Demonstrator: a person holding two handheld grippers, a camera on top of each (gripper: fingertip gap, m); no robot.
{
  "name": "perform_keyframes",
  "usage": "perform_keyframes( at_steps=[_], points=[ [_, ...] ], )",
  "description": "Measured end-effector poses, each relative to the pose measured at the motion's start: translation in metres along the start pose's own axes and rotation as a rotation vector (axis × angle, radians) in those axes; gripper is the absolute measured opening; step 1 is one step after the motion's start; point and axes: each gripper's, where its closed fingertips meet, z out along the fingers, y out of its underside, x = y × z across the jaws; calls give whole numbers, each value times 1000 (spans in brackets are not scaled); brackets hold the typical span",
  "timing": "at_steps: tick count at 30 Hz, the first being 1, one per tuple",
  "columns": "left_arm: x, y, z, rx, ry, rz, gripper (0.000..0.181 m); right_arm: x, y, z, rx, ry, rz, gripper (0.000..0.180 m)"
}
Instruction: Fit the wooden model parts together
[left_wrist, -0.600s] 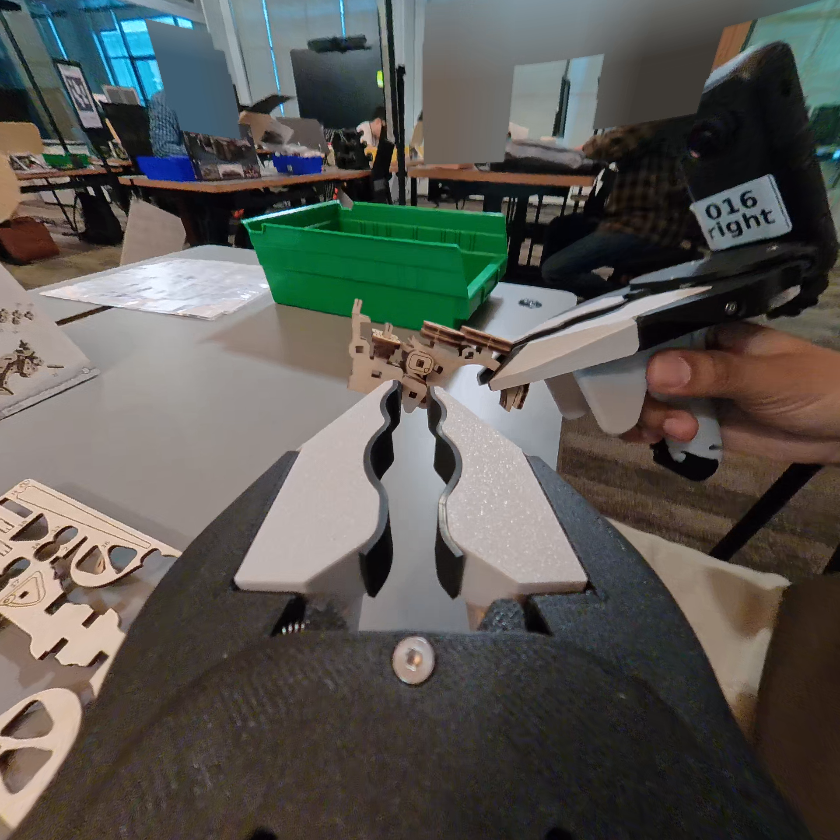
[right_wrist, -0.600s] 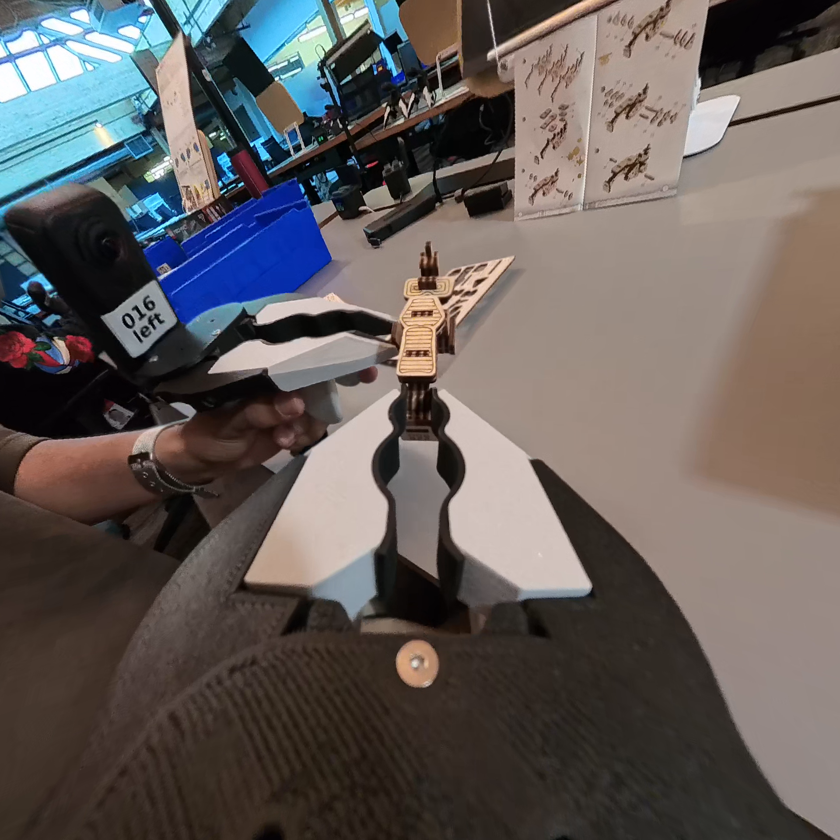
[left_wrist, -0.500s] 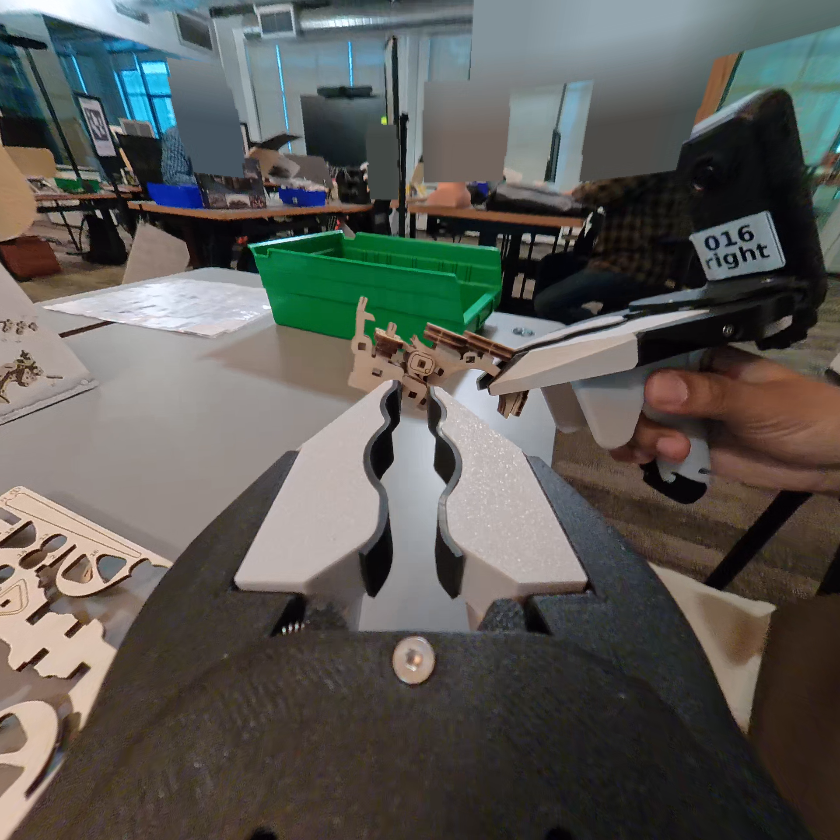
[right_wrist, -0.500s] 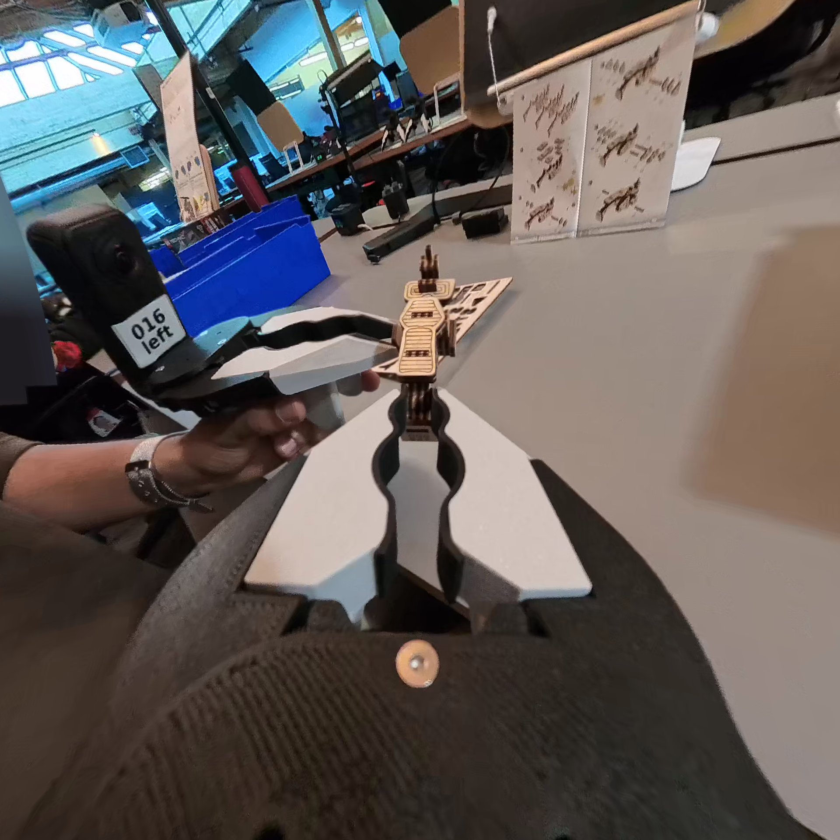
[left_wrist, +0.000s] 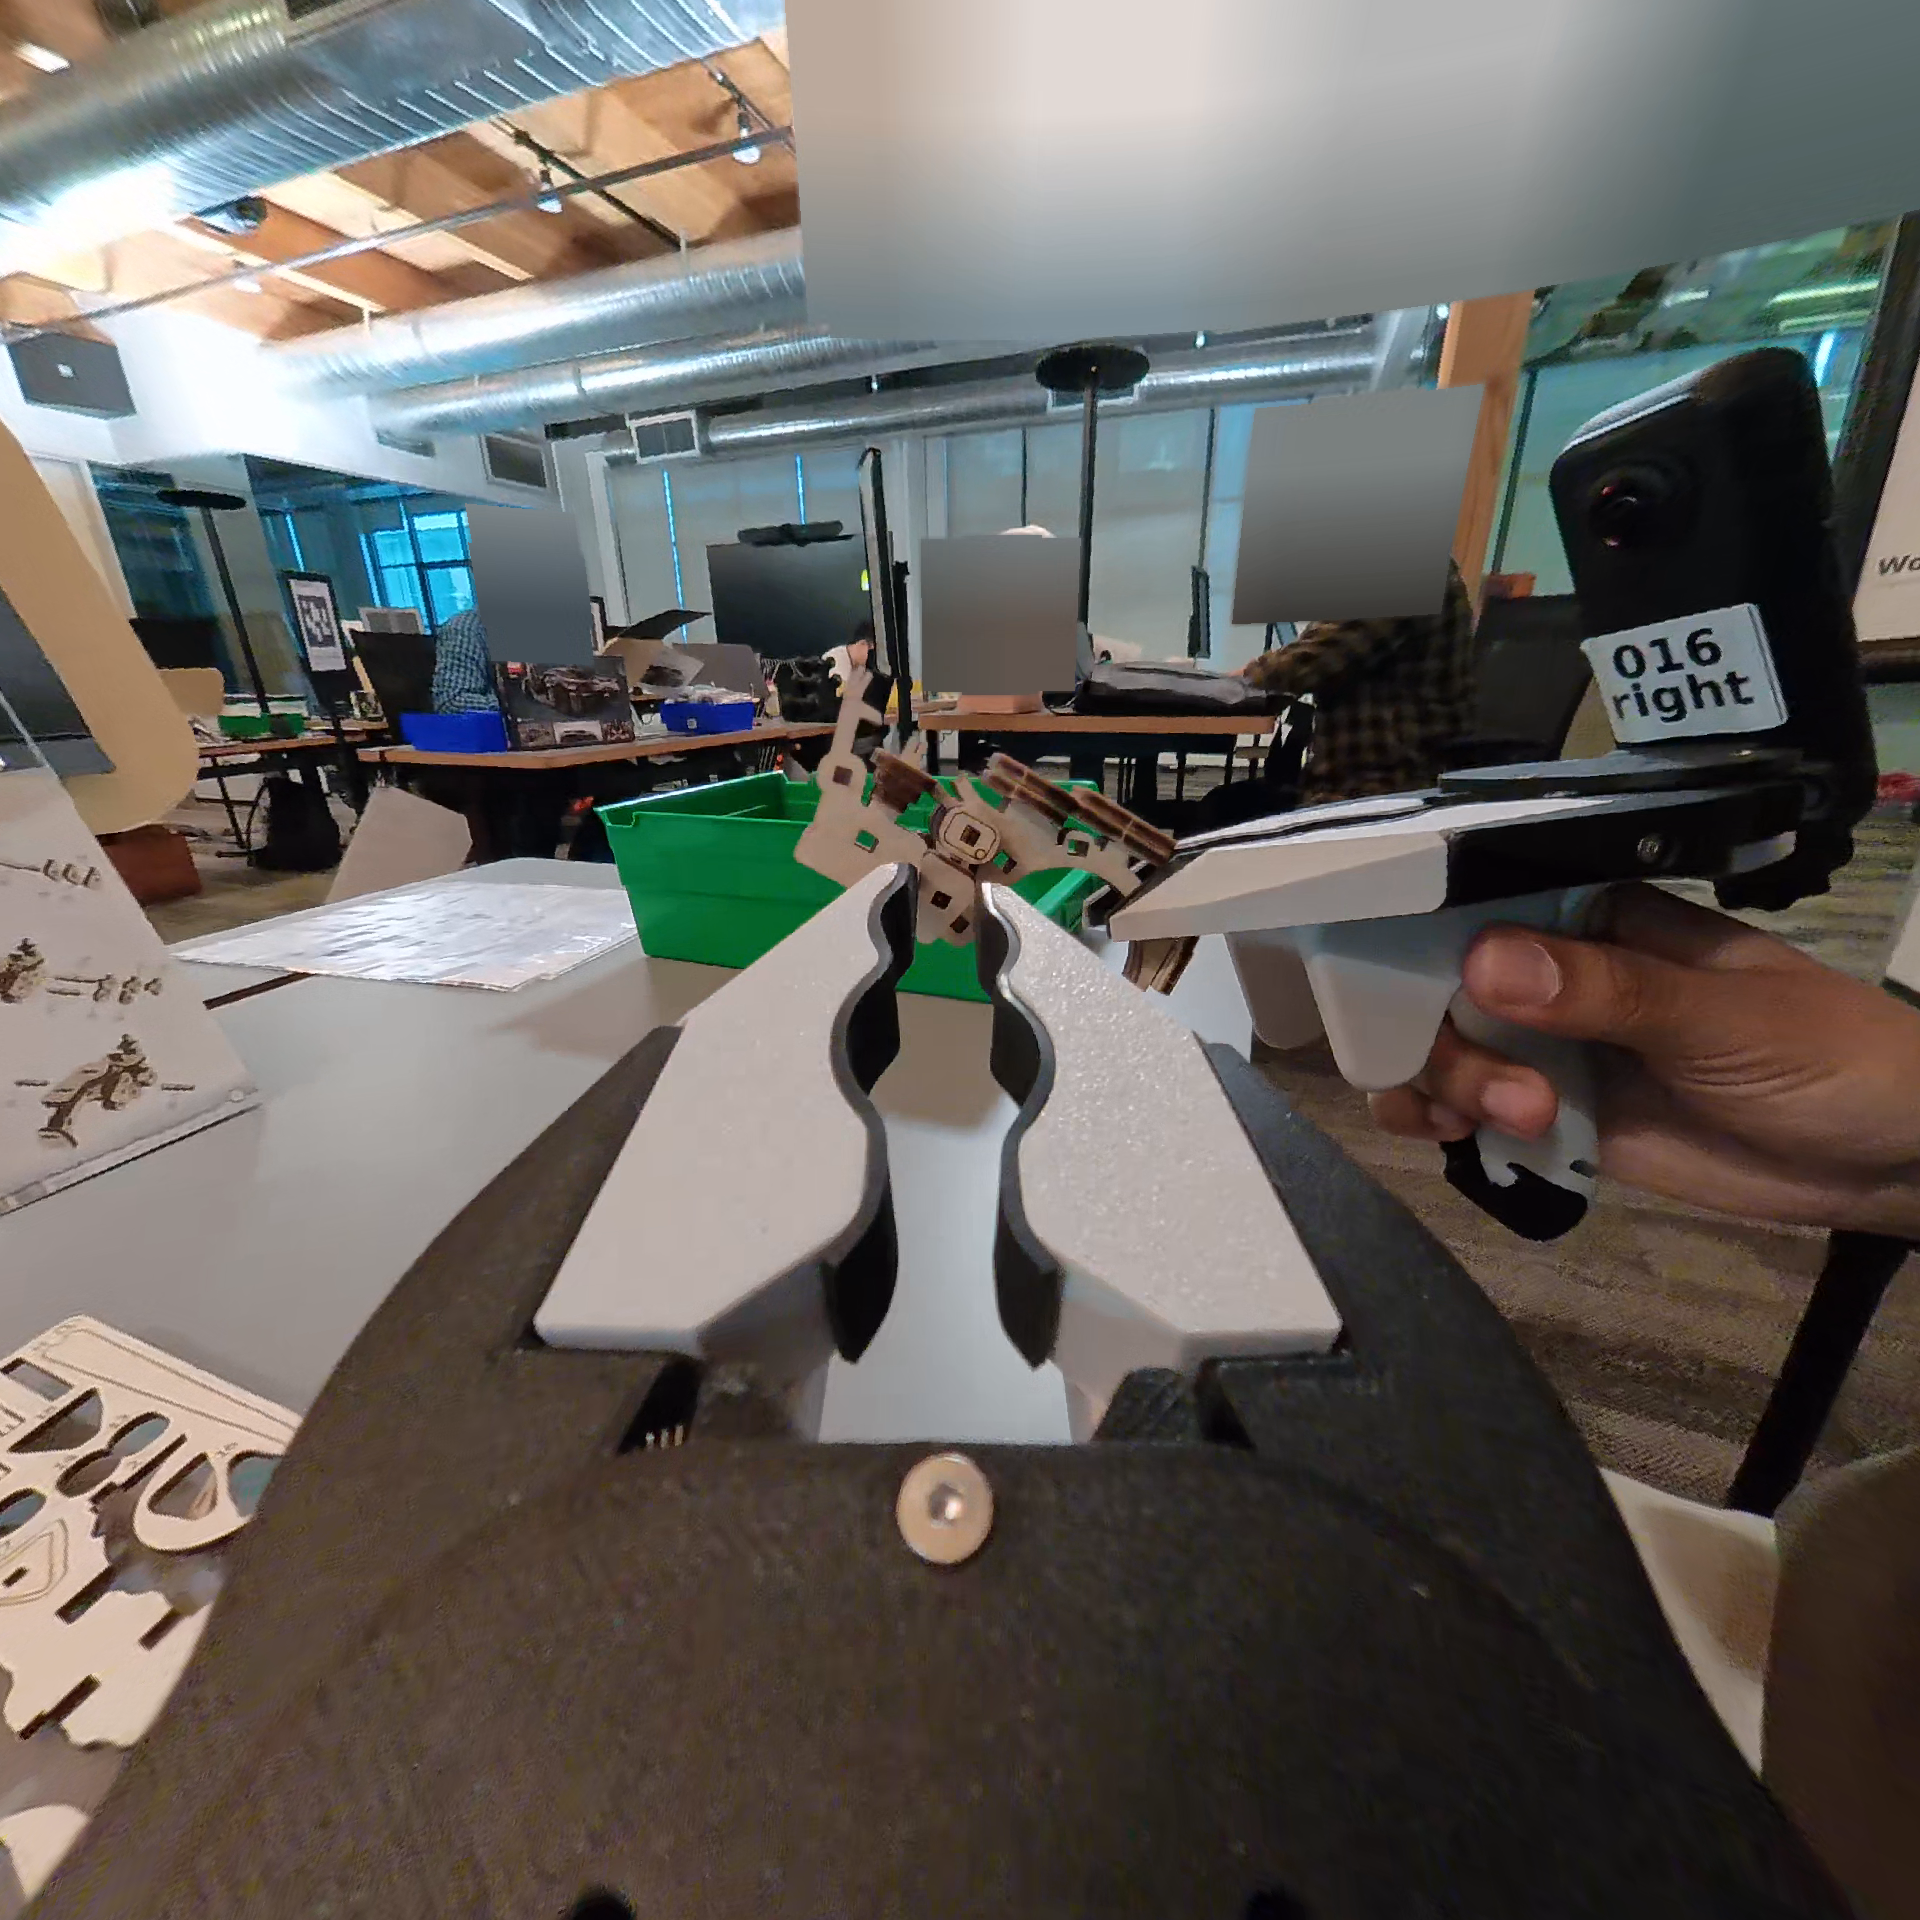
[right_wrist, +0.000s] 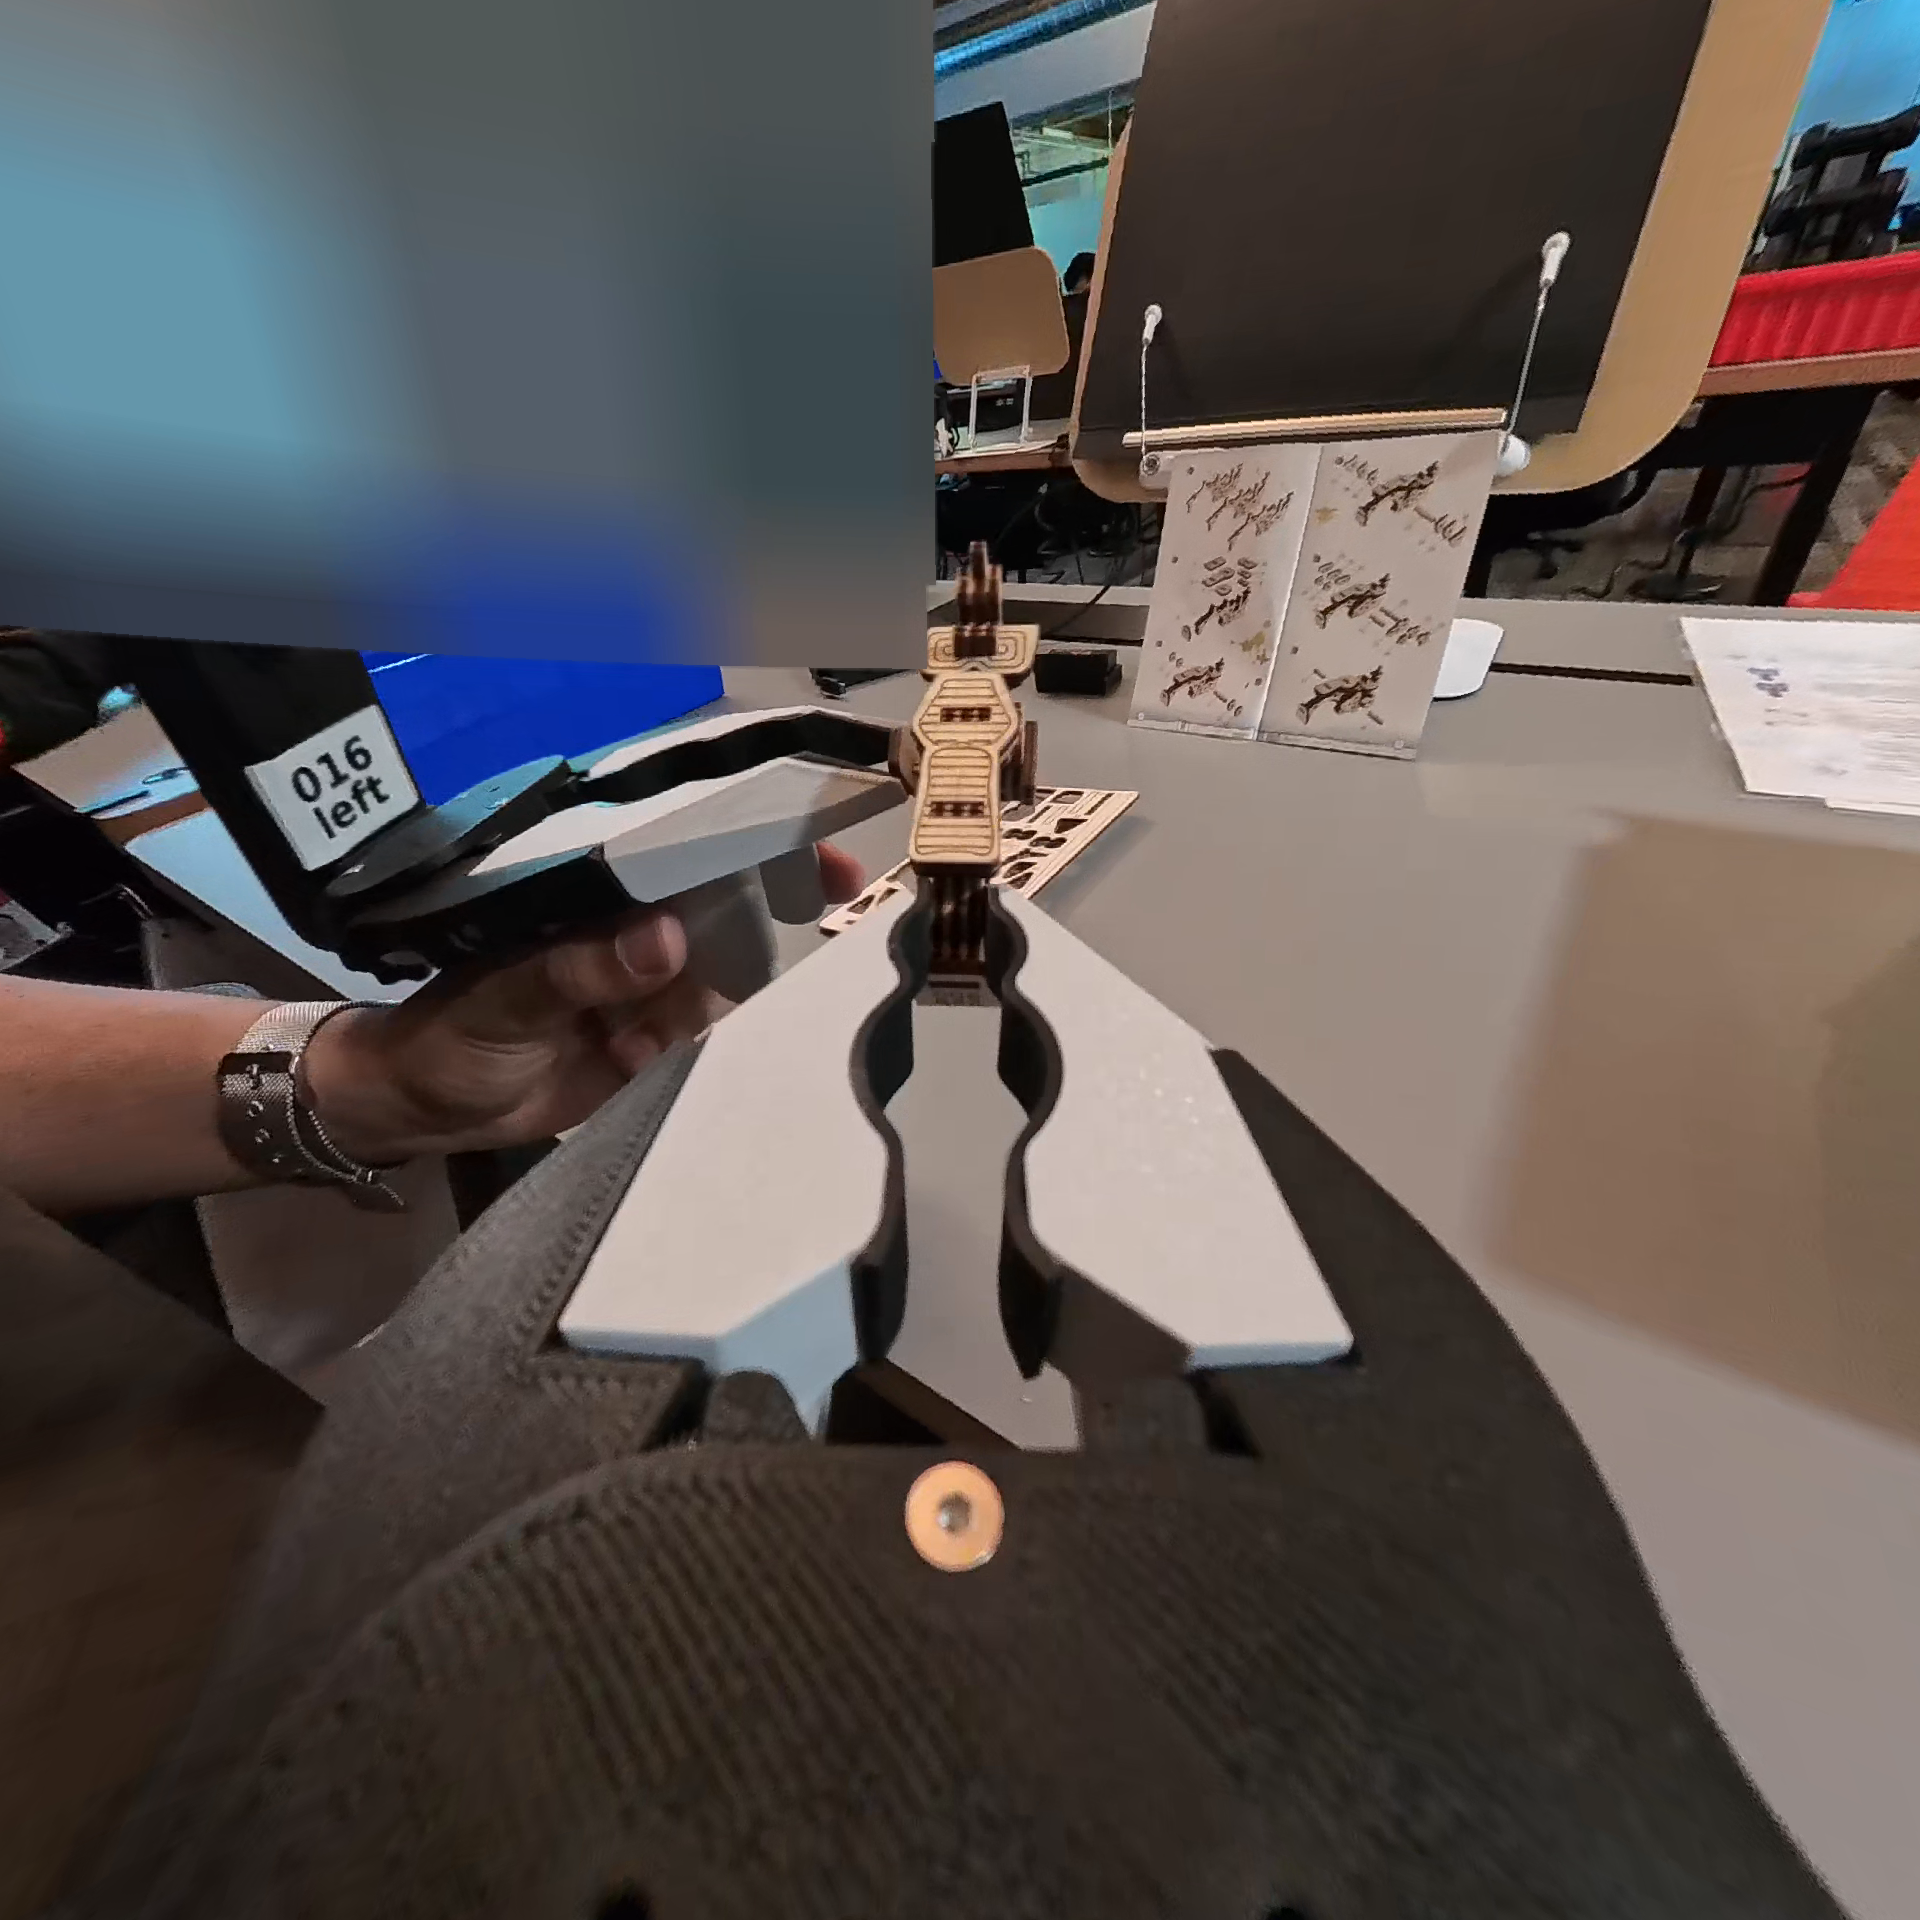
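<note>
Behind the wooden model, green bin

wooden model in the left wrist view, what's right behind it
Behind the wooden model, held by both the left gripper and right gripper, sits a green bin on the table. The model and fingers cover part of the bin.

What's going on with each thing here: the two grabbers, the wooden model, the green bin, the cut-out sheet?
Left gripper: fingers shut on the wooden model.
Right gripper: fingers shut on the model's other end.
Wooden model: held in the air.
Green bin: upright, open-topped.
Cut-out wooden sheet: flat on the table, pieces missing.
</note>
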Motion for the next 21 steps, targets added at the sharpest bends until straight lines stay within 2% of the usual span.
perform_keyframes(
  at_steps=[6, 13, 21],
  points=[
    [-1, 2, 0, -4, -12, 40, 8, 2, 3, 1, -7, 6, 24, 8],
    [-1, 6, 2, -54, -74, 216, 8, 6, 6, 2, -17, 9, 56, 7],
    [-5, 11, 3, -78, -62, 144, 8, 3, 7, 3, -21, -18, 33, 8]
  ],
)
